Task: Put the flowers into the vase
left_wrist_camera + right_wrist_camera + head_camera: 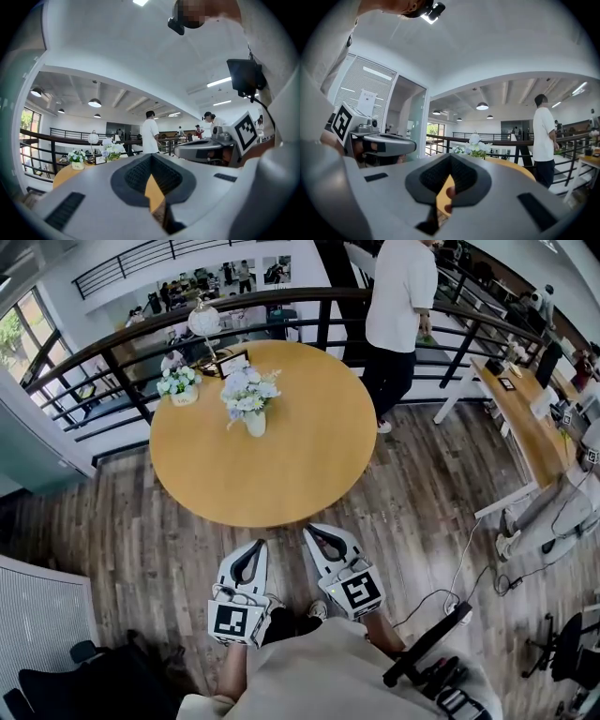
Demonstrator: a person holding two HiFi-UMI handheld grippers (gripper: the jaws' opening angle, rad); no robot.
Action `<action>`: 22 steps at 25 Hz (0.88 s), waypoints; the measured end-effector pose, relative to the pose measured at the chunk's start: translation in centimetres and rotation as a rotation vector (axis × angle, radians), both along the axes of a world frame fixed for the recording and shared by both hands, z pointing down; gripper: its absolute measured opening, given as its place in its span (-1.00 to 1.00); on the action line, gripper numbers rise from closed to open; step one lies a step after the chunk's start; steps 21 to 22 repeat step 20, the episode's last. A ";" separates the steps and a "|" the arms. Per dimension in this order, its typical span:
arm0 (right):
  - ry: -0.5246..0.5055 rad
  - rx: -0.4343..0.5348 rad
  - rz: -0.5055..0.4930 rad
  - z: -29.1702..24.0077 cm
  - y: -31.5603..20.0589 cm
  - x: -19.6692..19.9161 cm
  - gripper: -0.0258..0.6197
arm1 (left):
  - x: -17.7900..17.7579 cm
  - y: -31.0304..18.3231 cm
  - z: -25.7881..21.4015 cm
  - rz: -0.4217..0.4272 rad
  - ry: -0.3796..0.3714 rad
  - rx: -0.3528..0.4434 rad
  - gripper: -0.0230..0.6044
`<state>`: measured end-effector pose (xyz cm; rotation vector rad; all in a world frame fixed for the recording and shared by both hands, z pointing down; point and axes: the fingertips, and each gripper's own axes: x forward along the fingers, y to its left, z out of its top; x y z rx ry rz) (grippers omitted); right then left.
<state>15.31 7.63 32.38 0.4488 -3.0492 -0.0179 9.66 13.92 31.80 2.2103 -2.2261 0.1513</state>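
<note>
A white vase [255, 424] holding a bunch of pale blue and white flowers [248, 392] stands on the far left part of the round wooden table [309, 456]. The same bunch [111, 149] shows far off in the left gripper view and again [477, 151] in the right gripper view. My left gripper [260, 544] and right gripper [310, 530] hang side by side before the table's near edge, over the floor. Both point level at the table. Each has its jaws shut with nothing between them, as the left gripper [151, 156] and right gripper [451, 156] views show.
A small pot of white flowers [178, 385], a picture frame [230, 362] and a white lamp [203, 320] stand at the table's far left. A person in a white shirt [398, 306] stands by the dark railing [112, 352]. A desk [520, 418] and cables [469, 568] lie right.
</note>
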 end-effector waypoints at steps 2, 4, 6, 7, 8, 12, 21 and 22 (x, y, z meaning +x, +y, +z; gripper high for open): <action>0.000 0.027 -0.014 -0.1 -0.1 0.6 -0.90 | 0.4 0.2 0.0 -0.018 -0.004 0.003 -0.91; 0.006 0.015 -0.022 0.1 -0.1 1.0 -0.90 | 0.7 0.5 0.1 -0.034 -0.008 0.003 -0.91; 0.002 0.014 -0.034 0.1 -0.2 1.4 -0.90 | 1.3 0.6 0.2 -0.046 -0.018 0.002 -0.91; 0.000 0.020 -0.040 0.0 -0.3 1.6 -0.90 | 1.5 0.7 0.1 -0.052 -0.022 0.005 -0.91; -0.002 0.028 -0.047 -0.2 -0.2 1.7 -0.90 | 1.8 0.8 0.0 -0.059 -0.024 0.010 -0.91; 0.001 0.043 -0.072 -0.6 0.3 1.7 -0.90 | 2.4 1.0 -0.6 -0.082 -0.001 0.032 -0.91; 0.011 0.036 -0.079 -0.2 -0.1 2.3 -0.90 | 4.0 0.4 -1.4 -0.071 0.006 0.053 -0.91; 0.011 0.036 -0.079 -0.2 -0.1 2.3 -0.90 | 4.0 0.4 -1.4 -0.071 0.006 0.053 -0.91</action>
